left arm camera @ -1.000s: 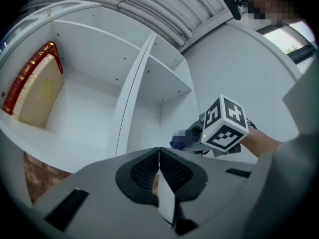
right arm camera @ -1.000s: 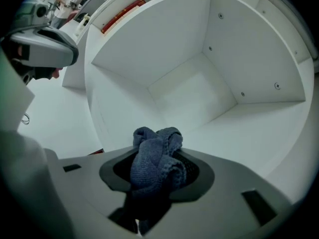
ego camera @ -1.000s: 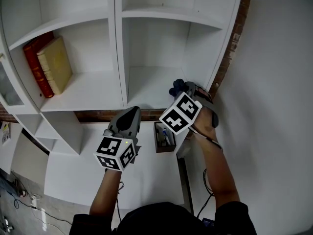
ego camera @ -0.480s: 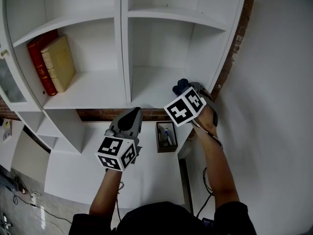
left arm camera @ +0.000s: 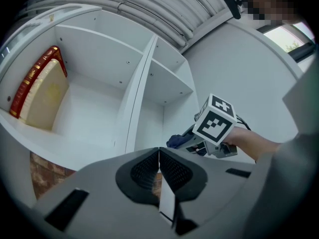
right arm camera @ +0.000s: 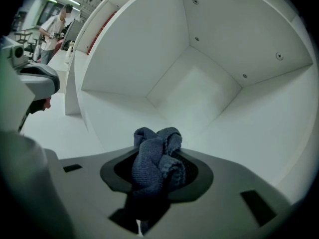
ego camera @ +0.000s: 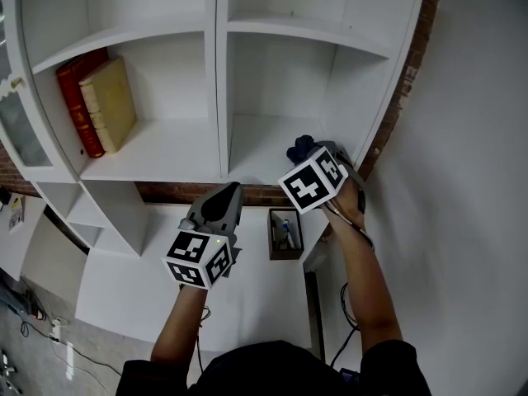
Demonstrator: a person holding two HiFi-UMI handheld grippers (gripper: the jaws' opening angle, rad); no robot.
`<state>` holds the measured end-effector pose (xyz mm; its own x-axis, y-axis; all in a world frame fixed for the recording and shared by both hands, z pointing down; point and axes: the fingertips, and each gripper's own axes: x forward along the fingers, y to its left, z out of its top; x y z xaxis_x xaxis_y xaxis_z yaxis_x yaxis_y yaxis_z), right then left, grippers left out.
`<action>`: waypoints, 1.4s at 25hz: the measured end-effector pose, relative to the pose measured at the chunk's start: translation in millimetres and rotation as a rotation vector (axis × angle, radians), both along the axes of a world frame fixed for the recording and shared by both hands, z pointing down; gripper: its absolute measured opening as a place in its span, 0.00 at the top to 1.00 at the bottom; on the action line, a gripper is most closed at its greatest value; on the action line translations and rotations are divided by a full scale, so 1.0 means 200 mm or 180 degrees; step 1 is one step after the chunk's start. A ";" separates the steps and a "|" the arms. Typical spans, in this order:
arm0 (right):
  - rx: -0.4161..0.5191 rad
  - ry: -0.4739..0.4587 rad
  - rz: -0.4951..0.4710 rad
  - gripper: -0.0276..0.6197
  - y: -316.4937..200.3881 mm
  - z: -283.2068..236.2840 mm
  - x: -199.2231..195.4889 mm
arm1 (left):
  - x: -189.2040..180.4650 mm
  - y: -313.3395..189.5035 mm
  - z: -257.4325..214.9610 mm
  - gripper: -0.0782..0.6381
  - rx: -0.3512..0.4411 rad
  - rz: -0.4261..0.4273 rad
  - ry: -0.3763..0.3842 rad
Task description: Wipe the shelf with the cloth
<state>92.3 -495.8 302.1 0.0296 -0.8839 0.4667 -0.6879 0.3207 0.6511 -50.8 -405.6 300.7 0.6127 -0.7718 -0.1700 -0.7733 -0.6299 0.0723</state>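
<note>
Head view, shelf: a white shelf unit (ego camera: 183,152) with open compartments fills the upper frame.
Head view, cloth: a dark blue crumpled cloth (ego camera: 296,149) sits at the tip of the right tool (ego camera: 308,148), over the front right of the right-hand compartment's board. Whether it touches the board cannot be told.
Head view, left tool: the left tool (ego camera: 228,187) is held below the shelf's front edge, apart from it.
Head view, books: a red hardback book (ego camera: 76,99) and a tan hardback book (ego camera: 110,102) lean together in the left compartment.
Head view, box: a small brown open box (ego camera: 285,233) lies below the shelf.
Left gripper view, left tool: jaws pressed together, nothing between them.
Right gripper view, right tool: jaws clamped on the cloth, which bunches up out of them towards the compartment's bare white corner.
</note>
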 end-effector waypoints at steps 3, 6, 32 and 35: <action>-0.0012 -0.0071 -0.0127 0.70 -0.01 0.00 -0.09 | -0.04 0.00 0.00 0.87 0.0003 -0.0075 -0.0015; -0.0008 -0.0069 -0.0281 0.70 -0.02 0.00 -0.20 | -0.10 0.01 0.01 0.87 -0.0007 -0.0167 -0.0021; -0.0040 0.0047 -0.0796 0.70 -0.06 0.01 -0.60 | -0.36 0.07 0.03 0.87 -0.0021 -0.0571 0.0034; -0.0035 0.0024 -0.0684 0.70 -0.07 0.01 -0.52 | -0.31 0.06 0.04 0.87 -0.0027 -0.0502 0.0028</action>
<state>-11.4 -509.3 304.8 -0.1556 -0.8650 0.4770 -0.5980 0.4668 0.6515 -113.2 -394.3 308.2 0.4825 -0.8597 -0.1678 -0.8618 -0.5001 0.0843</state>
